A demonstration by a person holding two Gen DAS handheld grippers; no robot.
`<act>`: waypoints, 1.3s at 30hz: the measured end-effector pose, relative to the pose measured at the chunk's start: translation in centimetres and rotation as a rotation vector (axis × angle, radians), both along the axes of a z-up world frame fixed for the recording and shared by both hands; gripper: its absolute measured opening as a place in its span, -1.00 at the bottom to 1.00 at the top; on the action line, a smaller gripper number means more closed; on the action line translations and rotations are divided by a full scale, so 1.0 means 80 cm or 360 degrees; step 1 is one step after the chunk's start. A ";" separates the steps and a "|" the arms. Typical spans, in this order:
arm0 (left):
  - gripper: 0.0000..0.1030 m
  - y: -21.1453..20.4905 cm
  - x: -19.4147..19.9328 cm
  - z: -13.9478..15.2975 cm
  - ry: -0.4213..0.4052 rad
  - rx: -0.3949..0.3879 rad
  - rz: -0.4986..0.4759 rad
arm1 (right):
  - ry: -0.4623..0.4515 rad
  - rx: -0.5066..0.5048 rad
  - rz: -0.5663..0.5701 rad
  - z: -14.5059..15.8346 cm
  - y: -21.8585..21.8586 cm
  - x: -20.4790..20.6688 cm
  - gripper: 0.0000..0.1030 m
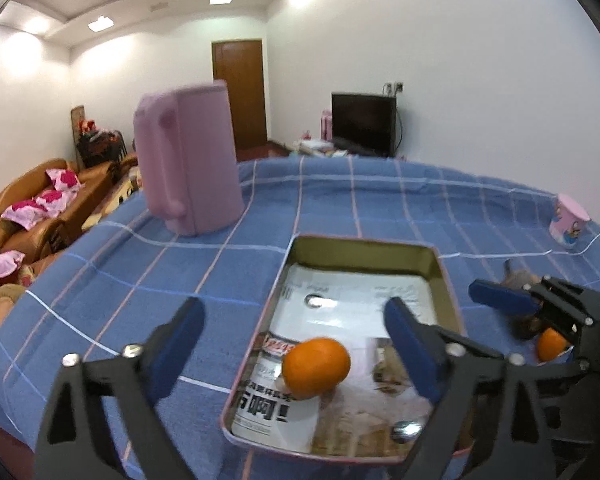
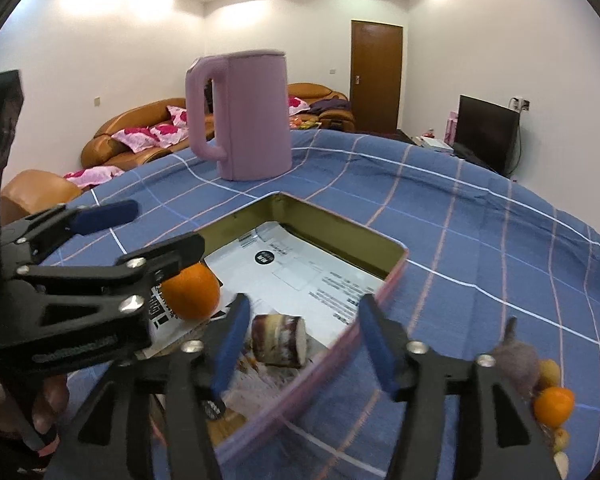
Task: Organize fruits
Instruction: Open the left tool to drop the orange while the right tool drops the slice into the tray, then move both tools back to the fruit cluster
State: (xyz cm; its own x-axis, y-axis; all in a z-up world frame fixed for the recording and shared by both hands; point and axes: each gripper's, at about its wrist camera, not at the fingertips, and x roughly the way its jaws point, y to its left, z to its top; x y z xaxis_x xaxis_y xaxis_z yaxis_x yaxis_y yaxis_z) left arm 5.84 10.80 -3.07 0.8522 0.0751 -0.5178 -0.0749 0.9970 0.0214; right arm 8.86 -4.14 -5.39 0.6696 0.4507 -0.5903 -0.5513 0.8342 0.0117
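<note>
1. I see both tongs, left (image 1: 292, 348) and right (image 2: 300, 344), standing open and empty above the tin tray (image 2: 396, 264).
2. One orange (image 1: 316, 368) lies inside the tray; another orange (image 2: 554, 406) waits on the desk (image 1: 140, 280) beside it.
3. I judge the next grasp should centre on that outside orange.

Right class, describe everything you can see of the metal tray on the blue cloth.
The tray is a shallow rectangular tin with rounded corners, pinkish outside and dull gold on its inner walls. It lies flat on the blue checked cloth, in front of the pink kettle. Printed paper sheets line its floor. An orange rests on them, and the right wrist view shows a brown-and-white cylinder lying on its side. No gripper touches the tray.
</note>
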 end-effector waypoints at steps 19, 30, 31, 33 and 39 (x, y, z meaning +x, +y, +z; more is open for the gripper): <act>0.89 -0.135 -0.015 0.001 0.0024 -0.0018 -0.0337 | 0.0001 -0.0087 -0.0560 0.004 -0.202 -0.062 0.19; 0.89 -0.179 -0.007 -0.018 0.0131 0.0001 -0.0444 | 0.0146 -0.0112 -0.0621 -0.019 -0.229 -0.047 0.19; 0.89 -0.180 -0.007 -0.019 0.0135 0.0003 -0.0445 | 0.0161 -0.0123 -0.0626 -0.021 -0.228 -0.043 0.19; 0.89 -0.182 -0.005 -0.021 0.0148 0.0001 -0.0452 | 0.0199 -0.0122 -0.0608 -0.027 -0.227 -0.040 0.19; 0.89 -0.189 -0.003 -0.027 0.0185 -0.0016 -0.0477 | 0.0311 -0.0095 -0.0584 -0.036 -0.226 -0.025 -0.10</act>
